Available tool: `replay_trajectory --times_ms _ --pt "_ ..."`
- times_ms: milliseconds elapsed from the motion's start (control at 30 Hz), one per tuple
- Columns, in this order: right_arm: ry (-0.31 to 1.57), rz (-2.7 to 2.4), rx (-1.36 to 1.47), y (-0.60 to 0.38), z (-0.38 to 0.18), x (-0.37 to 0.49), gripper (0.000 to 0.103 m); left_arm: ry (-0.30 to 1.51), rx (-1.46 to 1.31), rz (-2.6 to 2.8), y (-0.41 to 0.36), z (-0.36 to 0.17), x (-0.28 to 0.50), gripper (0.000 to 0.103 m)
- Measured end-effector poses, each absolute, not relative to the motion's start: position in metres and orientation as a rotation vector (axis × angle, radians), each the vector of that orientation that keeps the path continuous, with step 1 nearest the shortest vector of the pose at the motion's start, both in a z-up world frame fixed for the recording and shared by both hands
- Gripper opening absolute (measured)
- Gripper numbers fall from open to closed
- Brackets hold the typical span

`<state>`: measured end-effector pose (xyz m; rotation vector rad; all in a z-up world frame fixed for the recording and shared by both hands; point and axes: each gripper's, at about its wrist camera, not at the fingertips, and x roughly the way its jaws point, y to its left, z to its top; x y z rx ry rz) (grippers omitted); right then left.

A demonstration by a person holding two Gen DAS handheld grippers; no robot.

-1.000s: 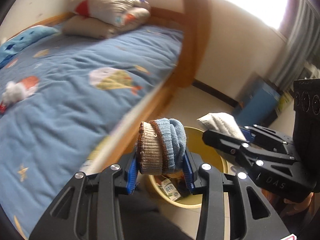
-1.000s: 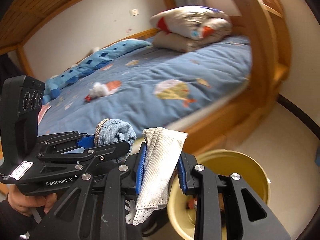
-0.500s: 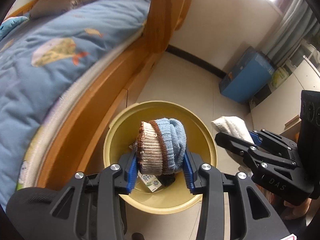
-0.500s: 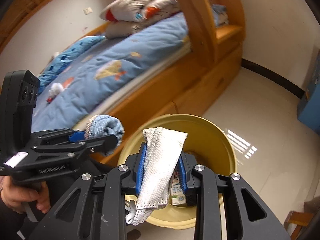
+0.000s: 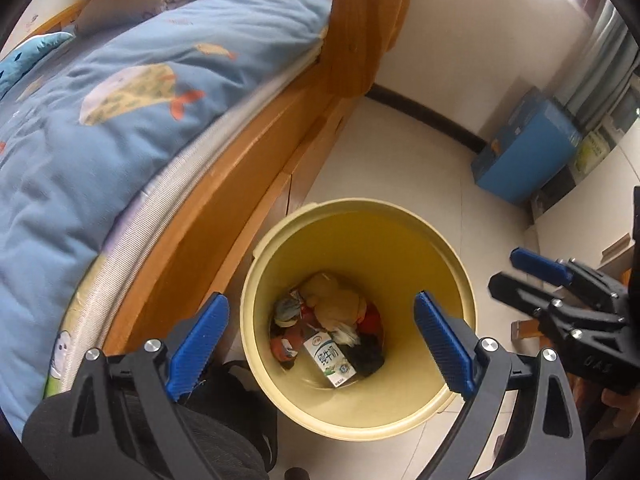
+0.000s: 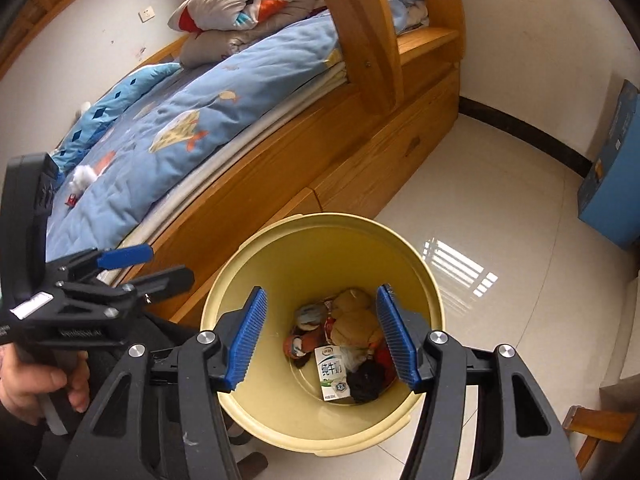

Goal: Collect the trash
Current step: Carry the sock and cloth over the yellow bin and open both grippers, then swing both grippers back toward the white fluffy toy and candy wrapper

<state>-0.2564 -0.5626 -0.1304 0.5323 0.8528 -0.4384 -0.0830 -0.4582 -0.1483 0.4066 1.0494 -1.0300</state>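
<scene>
A yellow bin [image 5: 452,264] stands on the floor beside the wooden bed; it also shows in the right wrist view [image 6: 404,248]. Inside lie a milk carton [image 5: 329,359], a blue-and-tan sock [image 5: 289,309], a white cloth [image 5: 346,335] and other trash. My left gripper [image 5: 320,344] is open and empty above the bin's mouth. My right gripper [image 6: 322,338] is open and empty above the bin too. The milk carton [image 6: 332,372] lies at the bottom in the right wrist view. A white crumpled piece [image 6: 83,178] and a small red bit [image 6: 72,199] lie on the bed's blue quilt [image 6: 180,128].
The wooden bed frame [image 6: 360,148] with drawers runs along the left of the bin. A blue box [image 5: 528,156] stands by the wall at the right. Folded pillows [image 6: 248,8] lie at the bed's head. A wooden stool corner [image 6: 600,428] is at lower right.
Both grippers have opened over the bin. The sock left the left gripper and the white cloth left the right gripper; both now lie in the bin.
</scene>
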Motion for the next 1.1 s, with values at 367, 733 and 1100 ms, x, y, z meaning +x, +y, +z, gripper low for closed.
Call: replay_trajectory --times_ms 367,733,1100 --pt "0.805 -0.359 0.466 -0.537 -0.1 -0.218 0.055 0.95 0.316 -0.982 -0.414 -0.106 -0.061 0.093" --pt "0.741 -0.102 0.318 -0.454 -0.057 -0.127 0.058 0.766 0.152 -0.748 -0.298 -0.036 0.001 0.098" --pt "0.694 0.122 0.256 -0.369 -0.031 -0.029 0.073 0.749 0.027 -0.479 -0.173 -0.017 0.077 0.099"
